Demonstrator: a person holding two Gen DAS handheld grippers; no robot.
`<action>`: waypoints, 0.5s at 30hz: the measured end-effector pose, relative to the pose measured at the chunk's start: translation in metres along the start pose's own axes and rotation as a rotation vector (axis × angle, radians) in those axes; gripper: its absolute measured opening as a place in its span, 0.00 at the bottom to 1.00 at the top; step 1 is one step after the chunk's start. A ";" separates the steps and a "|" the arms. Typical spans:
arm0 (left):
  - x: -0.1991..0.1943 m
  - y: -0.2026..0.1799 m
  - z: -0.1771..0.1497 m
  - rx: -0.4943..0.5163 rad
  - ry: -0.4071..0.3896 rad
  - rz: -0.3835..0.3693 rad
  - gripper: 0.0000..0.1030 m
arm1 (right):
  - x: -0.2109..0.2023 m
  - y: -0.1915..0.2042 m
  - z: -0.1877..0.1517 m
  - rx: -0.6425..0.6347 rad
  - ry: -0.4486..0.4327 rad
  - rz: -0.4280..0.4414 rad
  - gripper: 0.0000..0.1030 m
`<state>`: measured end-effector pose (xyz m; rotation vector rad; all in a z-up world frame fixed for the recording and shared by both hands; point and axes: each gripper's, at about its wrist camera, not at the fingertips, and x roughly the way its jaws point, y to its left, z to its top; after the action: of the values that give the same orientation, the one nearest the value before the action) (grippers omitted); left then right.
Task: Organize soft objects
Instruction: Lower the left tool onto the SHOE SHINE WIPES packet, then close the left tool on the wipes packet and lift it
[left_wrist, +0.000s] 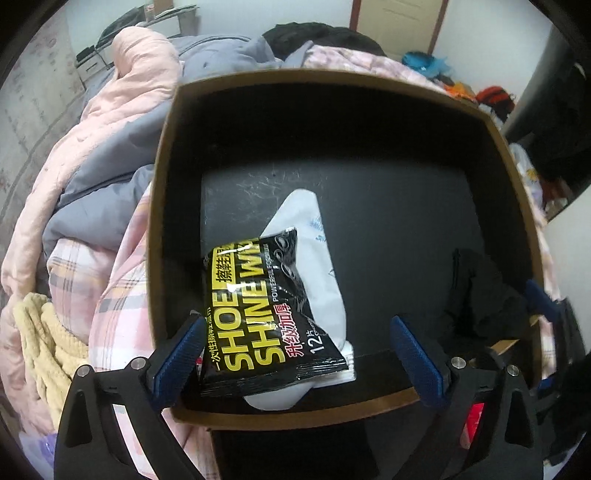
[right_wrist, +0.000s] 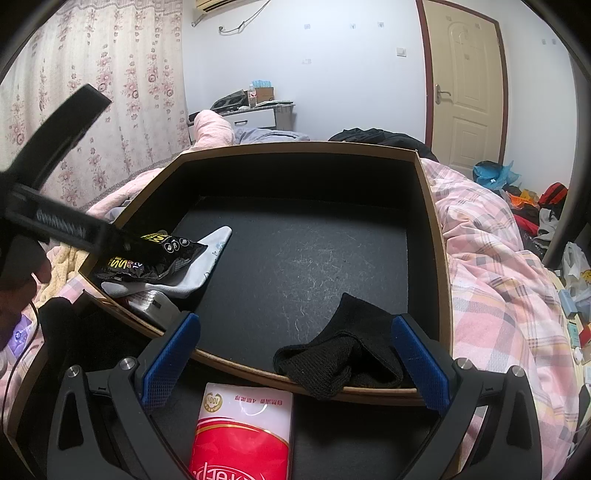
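A black-lined cardboard box (left_wrist: 162, 155) stands on the bed; it also shows in the right wrist view (right_wrist: 430, 206). Inside, a black shoe-wipes pack (left_wrist: 258, 306) lies on a white sock (left_wrist: 314, 236) at the near left corner. A black sock (left_wrist: 484, 295) drapes over the near right rim (right_wrist: 340, 362). My left gripper (left_wrist: 299, 354) is open just above the near rim, the wipes pack between its fingers, not gripped. My right gripper (right_wrist: 295, 362) is open at the near rim, the black sock by its right finger (right_wrist: 417, 358). A red tissue pack (right_wrist: 240, 435) lies below it.
Pink plaid bedding (right_wrist: 498, 295) surrounds the box, with a grey and pink quilt (left_wrist: 110, 147) and a cream knit (left_wrist: 48, 339) to its left. Clutter (right_wrist: 532, 199) lies on the floor at the right. A door (right_wrist: 465, 81) is at the back.
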<state>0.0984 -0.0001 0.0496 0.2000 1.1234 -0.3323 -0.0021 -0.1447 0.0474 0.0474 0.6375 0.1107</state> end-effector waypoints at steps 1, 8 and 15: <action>0.002 -0.002 -0.001 0.012 -0.002 0.021 0.92 | 0.000 0.000 0.000 0.000 0.000 0.000 0.99; 0.009 -0.003 -0.007 0.021 -0.014 0.102 0.65 | 0.000 0.001 0.001 0.000 0.000 0.000 0.99; 0.002 0.001 -0.011 0.001 -0.053 0.076 0.46 | 0.000 0.001 0.001 0.001 -0.002 0.000 0.99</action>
<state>0.0897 0.0040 0.0431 0.2329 1.0608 -0.2695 -0.0014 -0.1437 0.0477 0.0480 0.6361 0.1105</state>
